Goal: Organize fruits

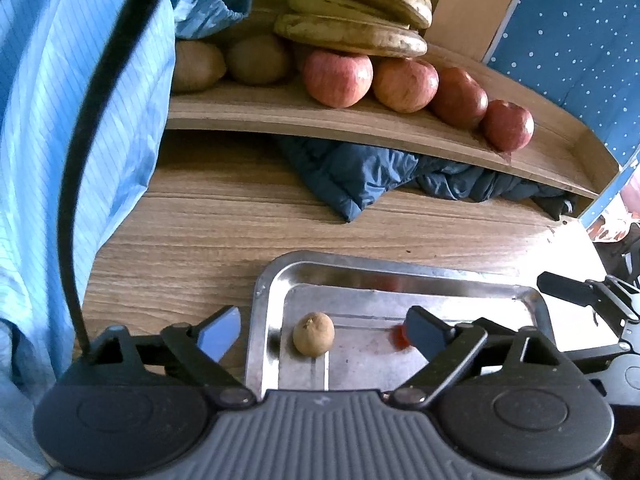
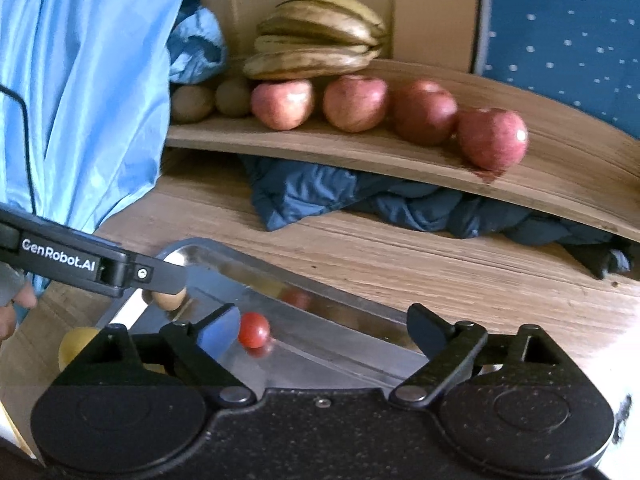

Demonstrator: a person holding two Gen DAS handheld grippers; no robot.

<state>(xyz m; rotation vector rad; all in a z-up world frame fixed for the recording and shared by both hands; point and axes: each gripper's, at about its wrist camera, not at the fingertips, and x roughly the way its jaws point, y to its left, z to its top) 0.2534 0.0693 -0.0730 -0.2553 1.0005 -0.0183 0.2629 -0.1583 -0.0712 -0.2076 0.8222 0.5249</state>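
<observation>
A shallow rectangular steel tray [image 1: 400, 276] lies on the wood-grain worktop [image 1: 192, 232], near its front edge, with a broad strip of bare worktop between the tray's far rim and a rumpled dark blue padded cloth [image 1: 360, 172] tucked under a raised wooden shelf [image 1: 320, 116]. On that shelf four red apples [image 1: 338, 78] sit in a row toward its right end, two brown kiwi-like fruits [image 1: 258, 58] stand toward its left end, and a bunch of spotted yellow bananas [image 1: 352, 12] rests behind and partly on top of them. A light blue striped garment [image 1: 60, 120] hangs over the worktop's left side and closes in that flank. The left tongs [image 1: 324, 330] stand wide apart with nothing between the pads; a small round tan fruit [image 1: 313, 334] lies in the tray's near-left corner, in the gap between the fingers but touching neither. The right tongs [image 2: 324, 332] are likewise spread and empty; a small red cherry tomato [image 2: 253, 329] rests on the tray floor just beside the inner face of their left finger [image 2: 218, 330], whether touching I cannot tell. A yellow round fruit [image 2: 76, 344] shows off the tray's near-left rim.
</observation>
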